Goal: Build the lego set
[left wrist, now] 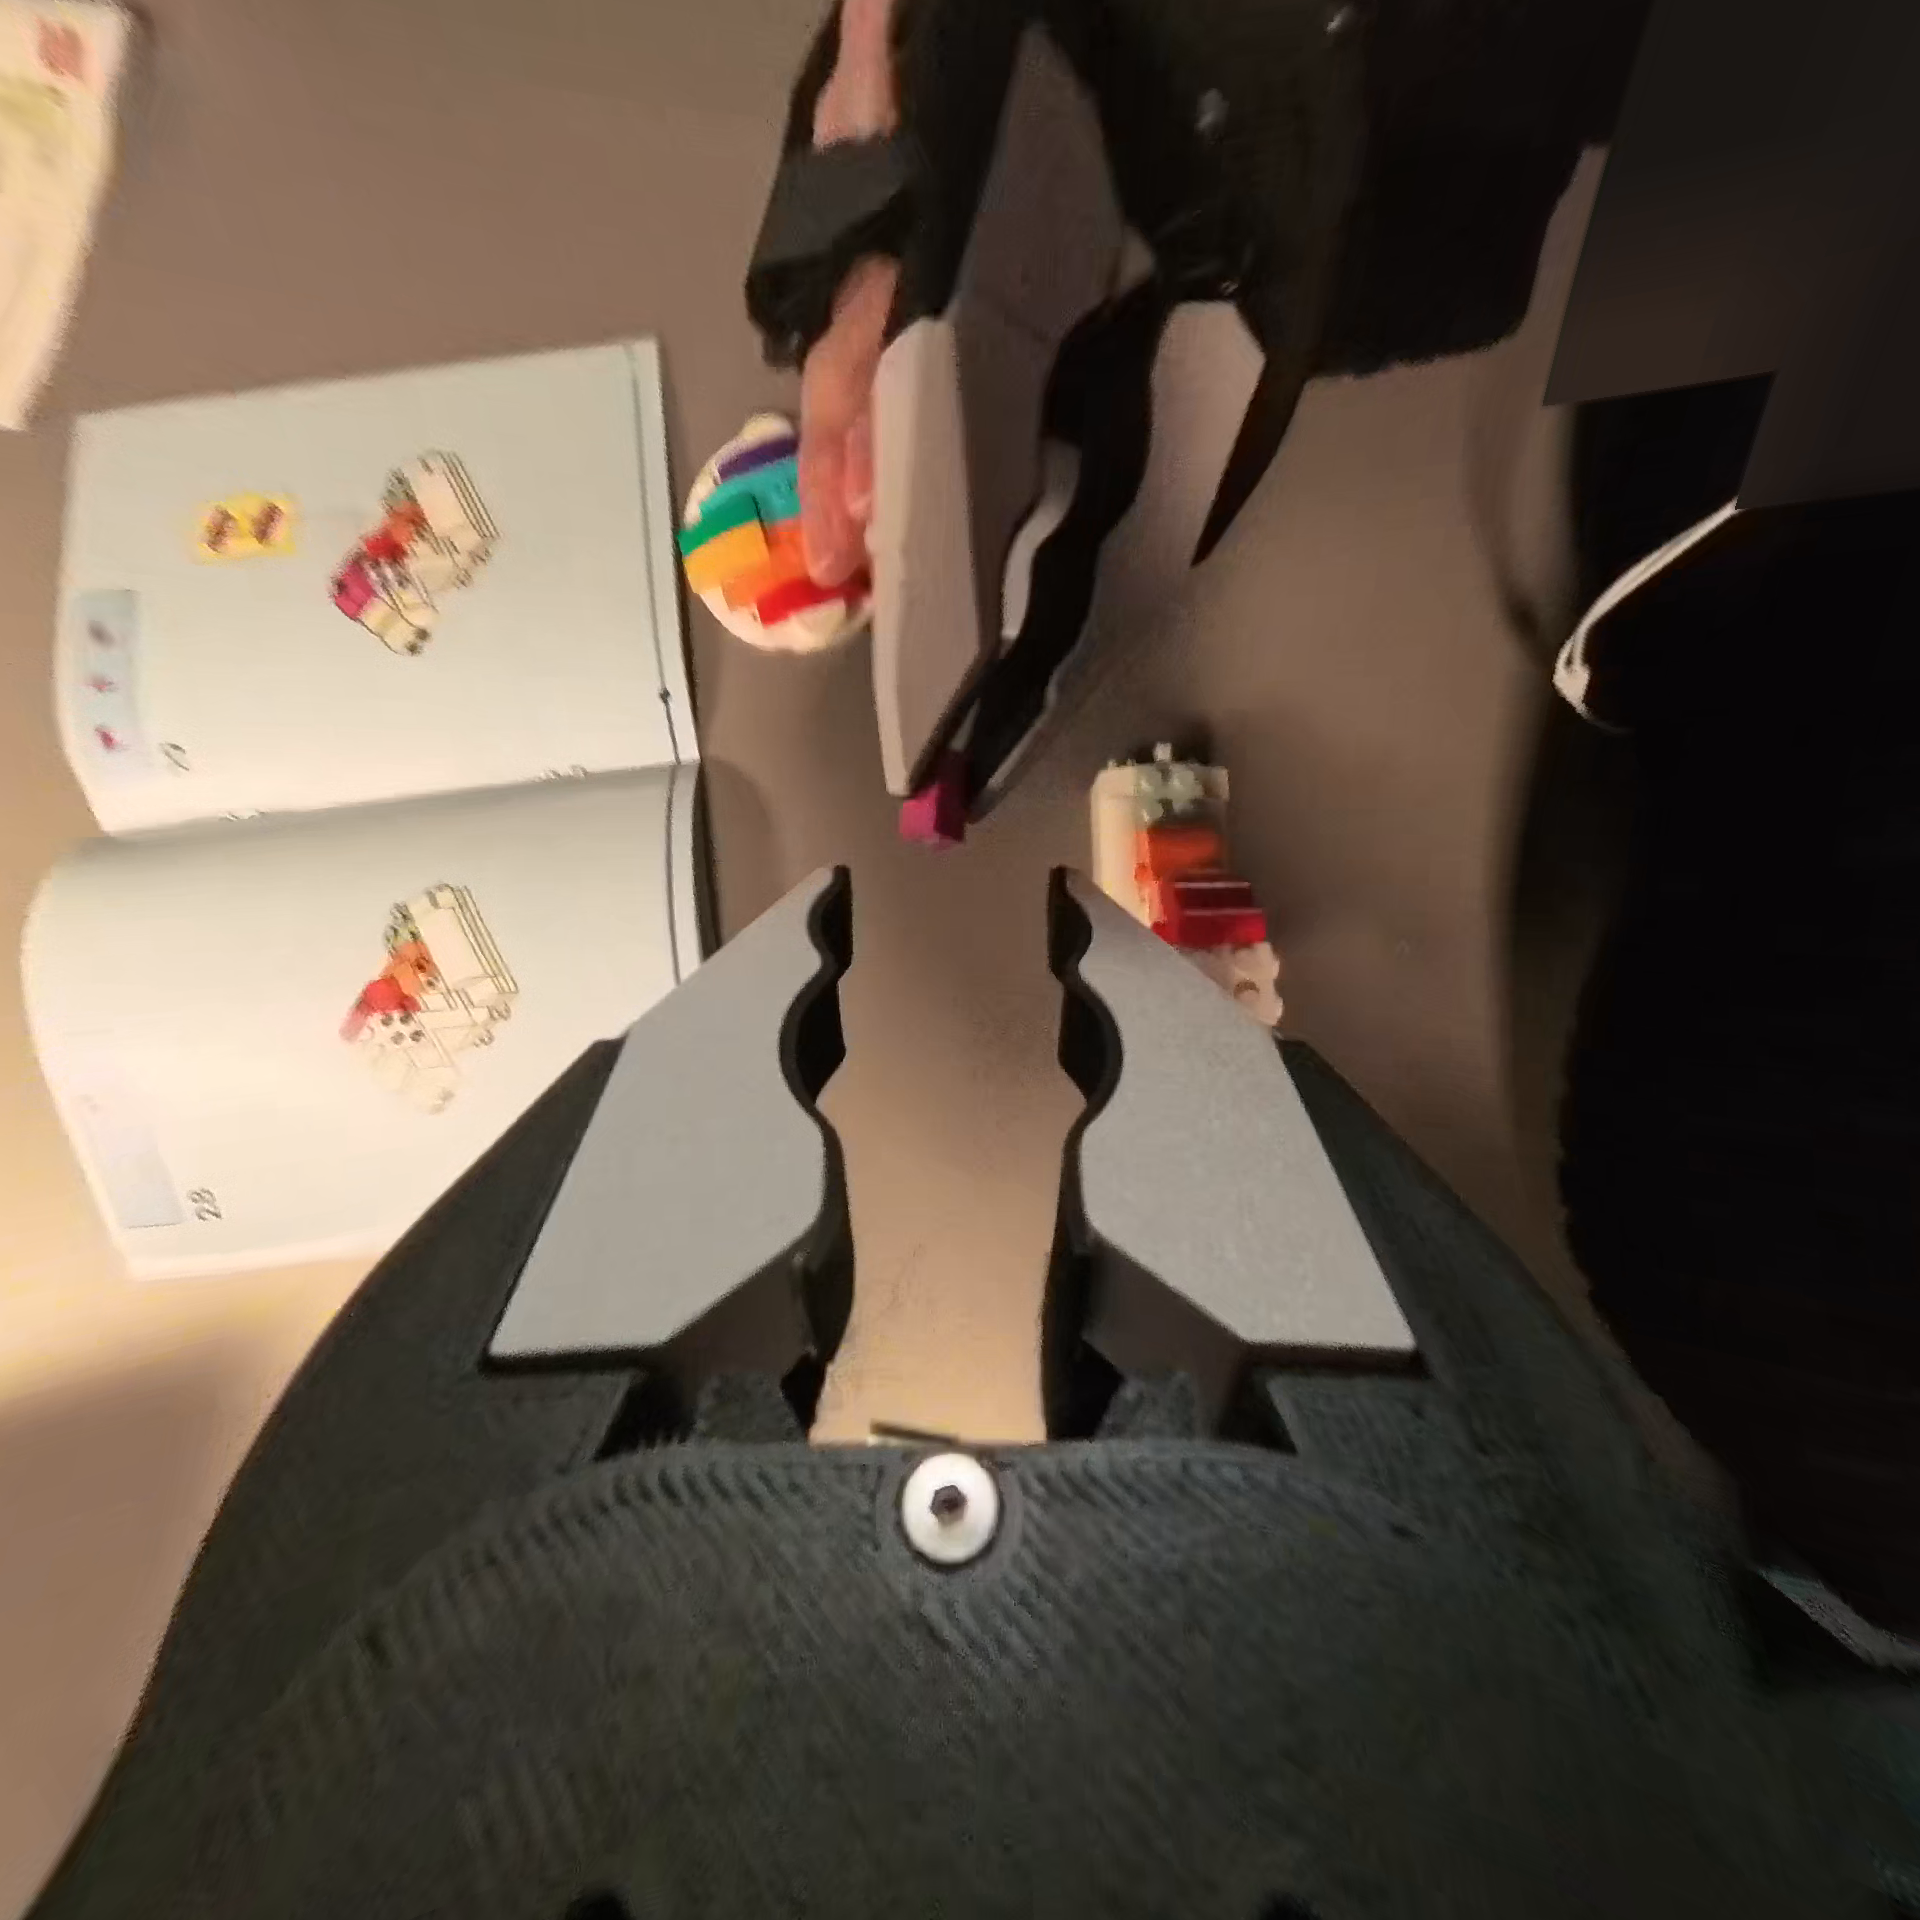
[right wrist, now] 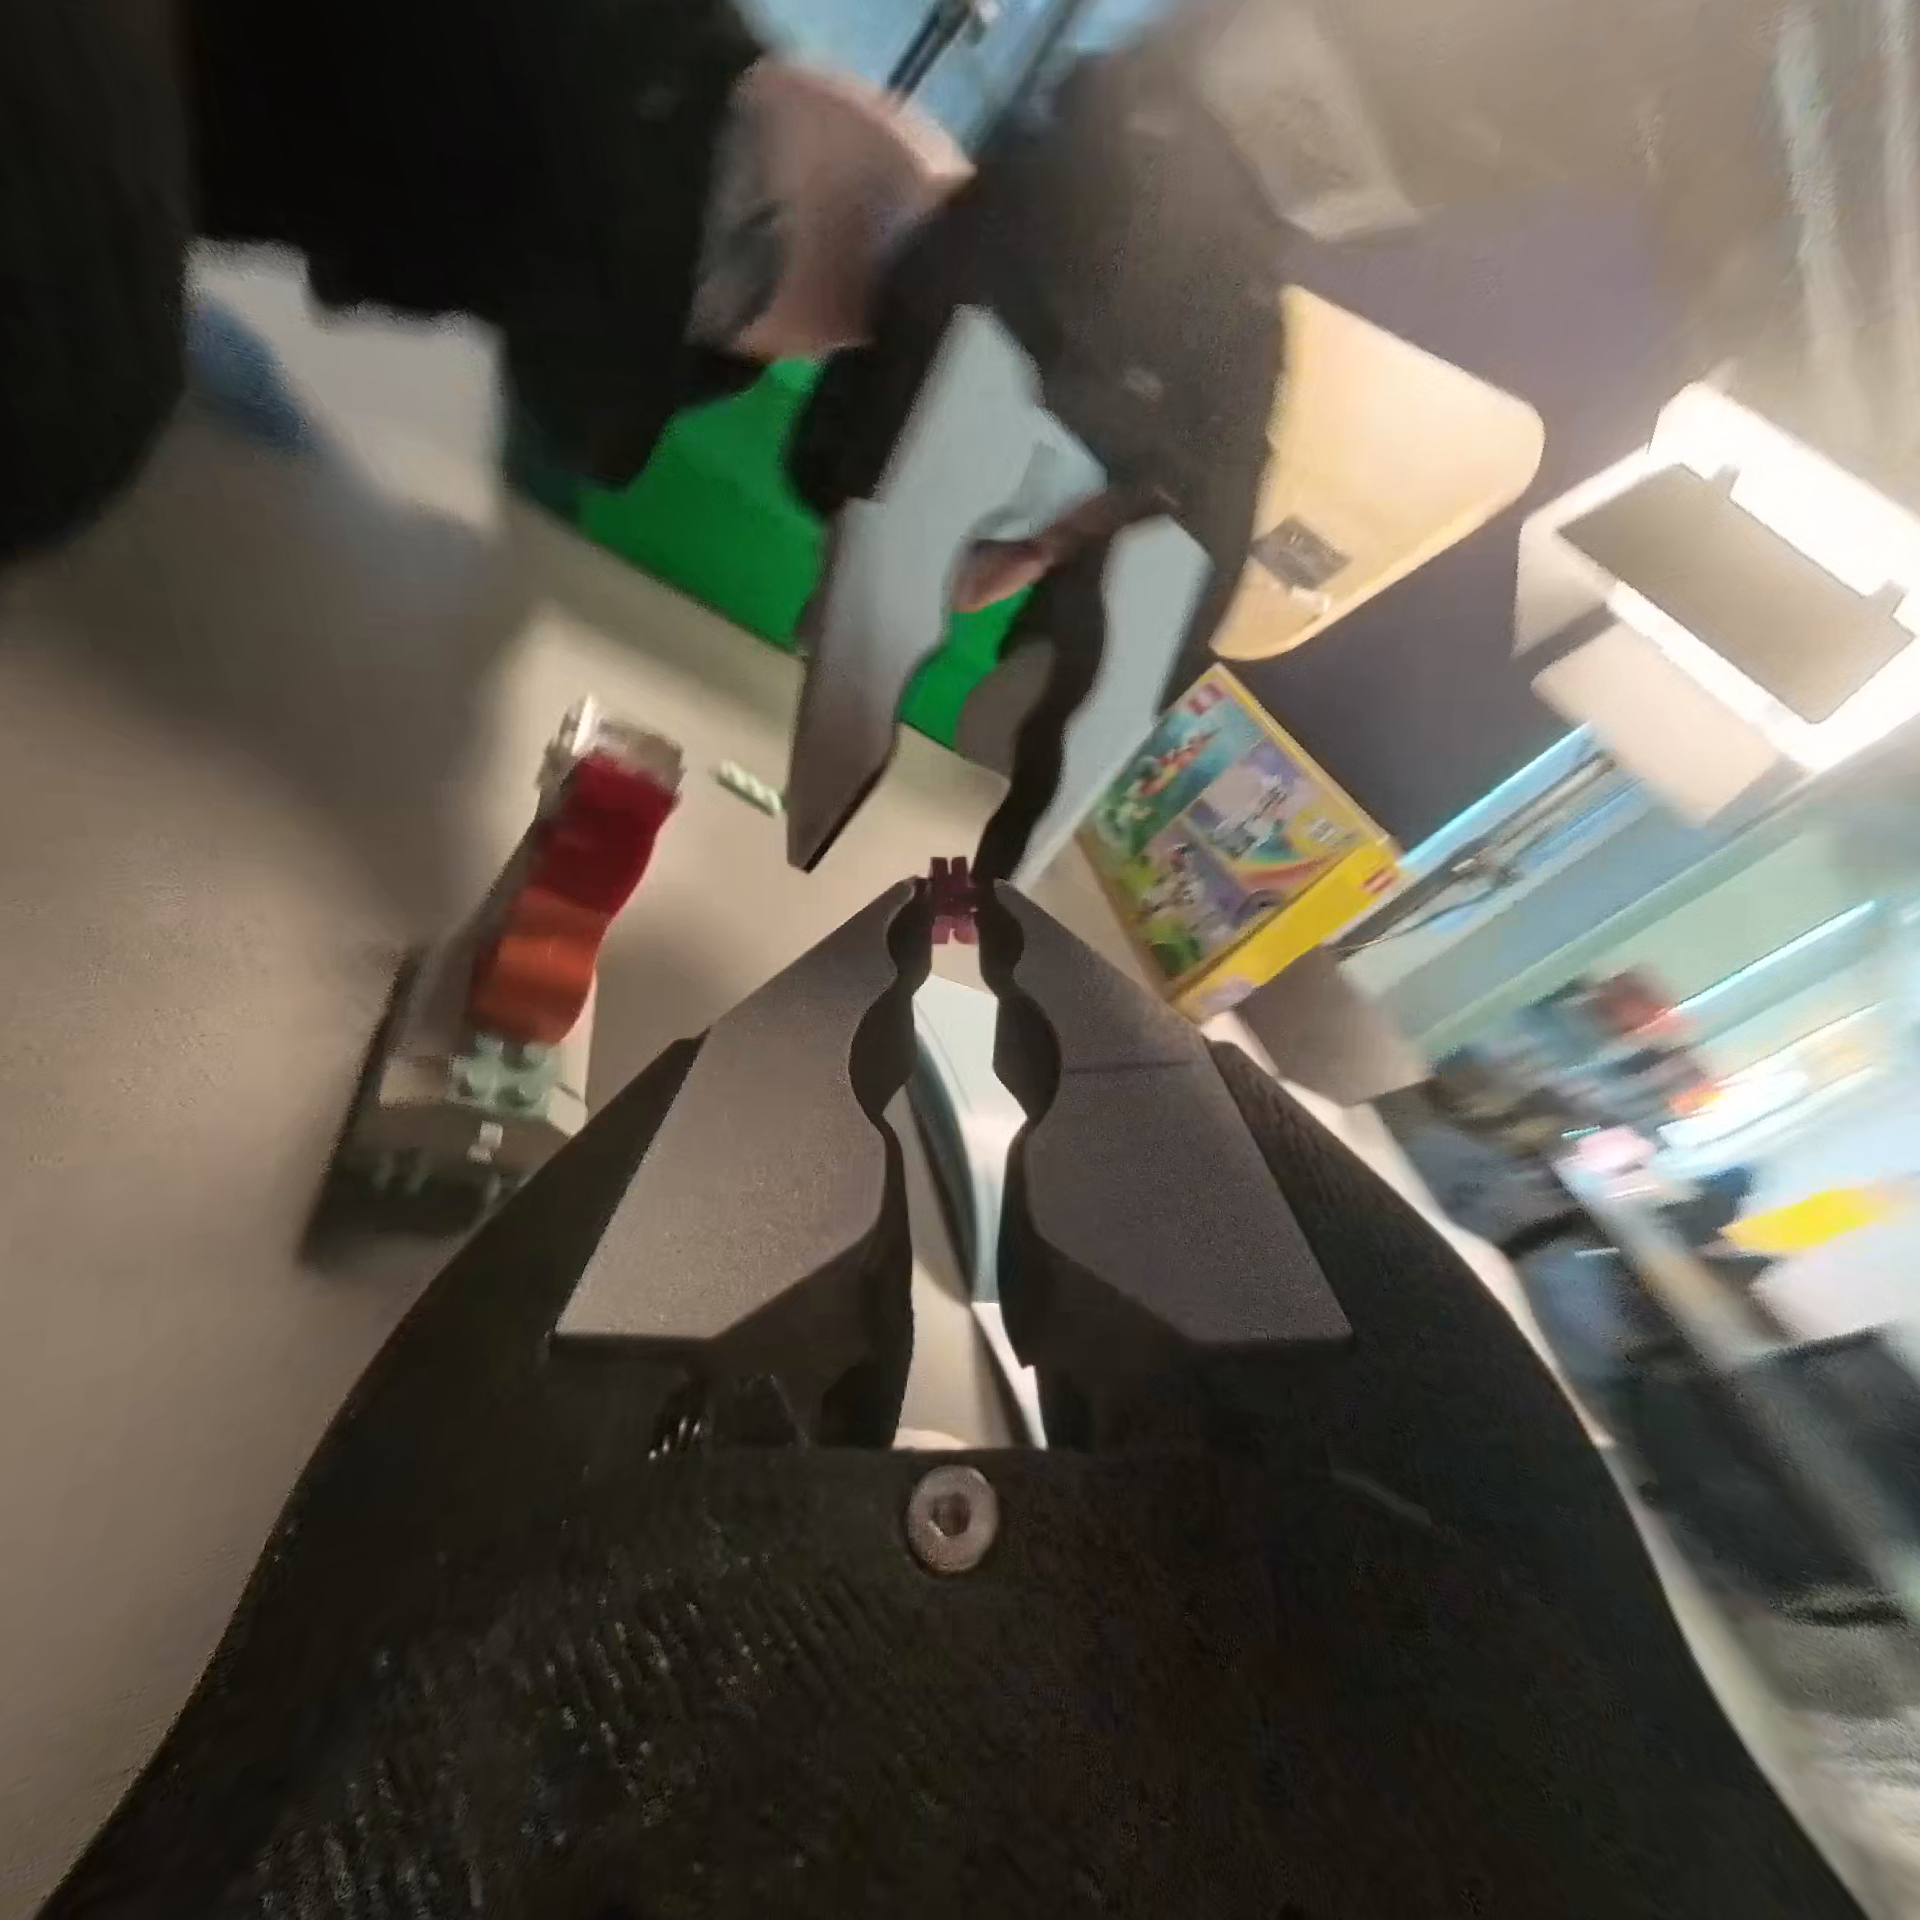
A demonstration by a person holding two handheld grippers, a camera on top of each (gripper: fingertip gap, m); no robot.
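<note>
I saw matt grey fingers (left wrist: 717, 1132) on ribbed black plastic, beside a glossy plastic brick model (left wrist: 1190, 883) and a smooth paper booklet (left wrist: 343, 790).

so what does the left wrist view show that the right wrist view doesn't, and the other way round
Only the left wrist view shows the open instruction booklet with pale blue pages and the round white bowl of coloured bricks.

Only the right wrist view shows the yellow cardboard set box, a green block behind, and a small pale green plate lying on the beige table.

Both show the small magenta brick pinched at the tips of the right hand-held gripper, the open, empty left hand-held gripper, and the partly built white, orange and red model.
</note>
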